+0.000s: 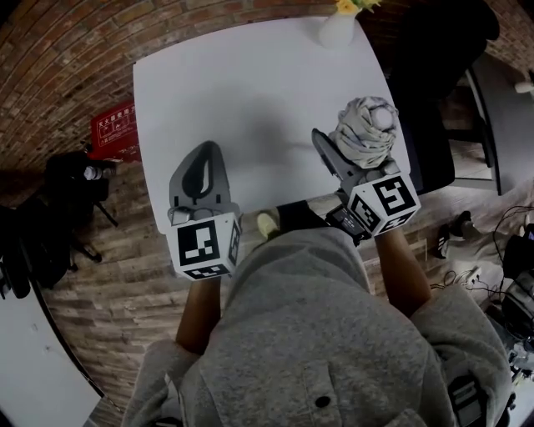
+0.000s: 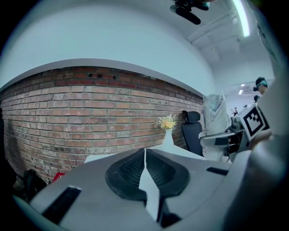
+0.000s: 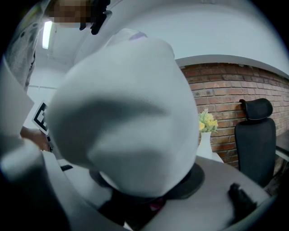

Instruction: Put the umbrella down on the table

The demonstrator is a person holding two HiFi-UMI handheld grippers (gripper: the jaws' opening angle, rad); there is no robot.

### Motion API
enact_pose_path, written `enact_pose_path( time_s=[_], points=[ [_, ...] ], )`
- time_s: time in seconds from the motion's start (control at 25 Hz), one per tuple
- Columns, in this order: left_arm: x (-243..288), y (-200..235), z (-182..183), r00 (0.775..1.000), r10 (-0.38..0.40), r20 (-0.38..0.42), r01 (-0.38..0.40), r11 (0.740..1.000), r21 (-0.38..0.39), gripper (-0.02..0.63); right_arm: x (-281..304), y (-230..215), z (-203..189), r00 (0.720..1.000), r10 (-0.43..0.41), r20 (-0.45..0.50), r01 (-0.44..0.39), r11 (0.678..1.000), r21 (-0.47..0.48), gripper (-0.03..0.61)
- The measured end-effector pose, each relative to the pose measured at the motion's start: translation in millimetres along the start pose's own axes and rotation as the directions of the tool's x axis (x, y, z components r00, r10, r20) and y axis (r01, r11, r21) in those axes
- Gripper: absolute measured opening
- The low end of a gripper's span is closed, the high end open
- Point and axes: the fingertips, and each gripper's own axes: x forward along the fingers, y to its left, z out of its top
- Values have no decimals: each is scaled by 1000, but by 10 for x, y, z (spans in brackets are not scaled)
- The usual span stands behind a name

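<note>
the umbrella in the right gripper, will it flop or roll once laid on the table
The umbrella is loosely bunched fabric outside, so it will probably sag. The roundish bundle may roll slightly on the smooth table, though folds should damp that. Stood on end as the right gripper holds it, it would likely tip.

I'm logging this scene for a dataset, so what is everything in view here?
table: one, white, centre, against the brick wall
vase: one, white, far edge of the table, holding yellow flowers
umbrella: one, pale grey, folded, held above the table's right side
office chair: one, black, right of the table
box: one, red, on the floor left of the table
dark items: several, black, on the floor at left; too dim to identify
left gripper: grey, jaws together, empty
right gripper: grey, closed on the umbrella
sweatshirt: grey, the person's own
</note>
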Motion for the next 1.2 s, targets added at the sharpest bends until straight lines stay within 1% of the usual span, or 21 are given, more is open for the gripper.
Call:
enact_pose_path(
  time_s=[0.28,0.52,0.72,0.88,1.04,1.12,1.2],
  points=[
    [273,39,-5,1000,-10,-24,9,1000,-8,21,254,-136,-114,997,9,-78,-12,999,-44,259],
    [483,108,-26,999,-8,-44,8,1000,-13,21,468,-257,-238,988,1,-153,-18,994,-108,259],
    [619,187,-33,998,-3,-56,2,1000,-18,21,659,-263,-338,973,20,-229,-66,979,-192,259],
    [709,247,-37,998,4,-67,-6,1000,-25,21,810,-215,-491,947,35,-321,-132,950,-284,259],
    [809,289,-62,996,11,-85,-14,999,-29,21,979,-195,-684,915,58,-399,-209,914,-348,259],
    [861,308,-85,996,15,-93,-18,999,-30,21,1063,-204,-802,896,57,-440,-248,887,-390,259],
    [903,319,-111,995,17,-102,-21,999,-29,21,1120,-220,-936,874,46,-484,-289,850,-441,259]
  ],
)
